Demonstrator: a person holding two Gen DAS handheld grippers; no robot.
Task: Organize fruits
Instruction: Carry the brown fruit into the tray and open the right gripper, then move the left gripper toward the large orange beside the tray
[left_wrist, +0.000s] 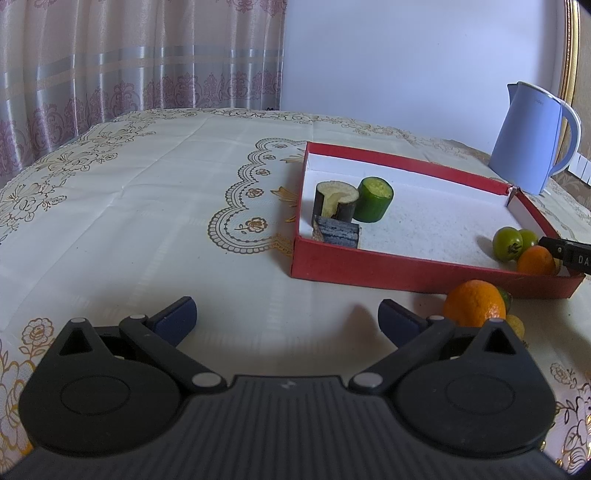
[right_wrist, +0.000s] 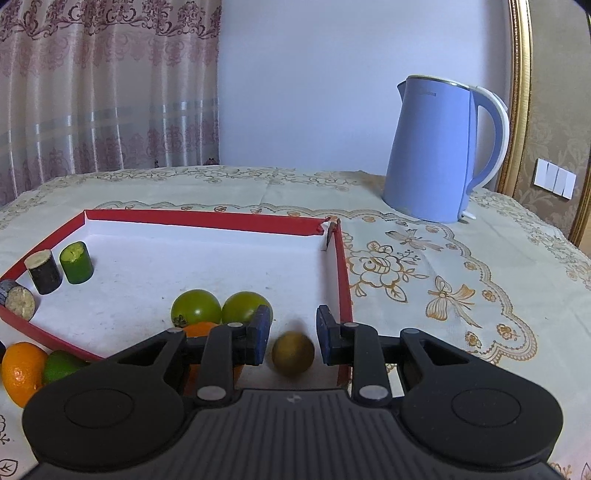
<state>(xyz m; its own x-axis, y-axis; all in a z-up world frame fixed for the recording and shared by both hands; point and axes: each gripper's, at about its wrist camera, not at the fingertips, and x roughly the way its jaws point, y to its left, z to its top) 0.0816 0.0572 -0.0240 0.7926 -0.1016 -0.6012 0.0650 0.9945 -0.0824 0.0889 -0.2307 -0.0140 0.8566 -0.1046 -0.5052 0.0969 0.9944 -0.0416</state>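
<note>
A red box (right_wrist: 341, 273) with a white floor lies on the table; it also shows in the left wrist view (left_wrist: 369, 267). My right gripper (right_wrist: 291, 334) is open over its near right corner, with a small olive-brown fruit (right_wrist: 293, 353) between the fingers, untouched. Two green fruits (right_wrist: 195, 306) (right_wrist: 243, 306) and an orange (right_wrist: 197, 328) lie in the box beside it. Cut stalk pieces (right_wrist: 75, 262) (right_wrist: 43, 271) stand at the box's left. An orange (left_wrist: 474, 302) and a green fruit (right_wrist: 59, 365) lie outside the box. My left gripper (left_wrist: 286, 317) is open and empty above the cloth.
A blue electric kettle (right_wrist: 436, 151) stands behind the box at the right. A patterned tablecloth (left_wrist: 147, 192) covers the table. A curtain (left_wrist: 129, 55) hangs behind at the left, and a gold frame (right_wrist: 521, 92) runs along the right wall.
</note>
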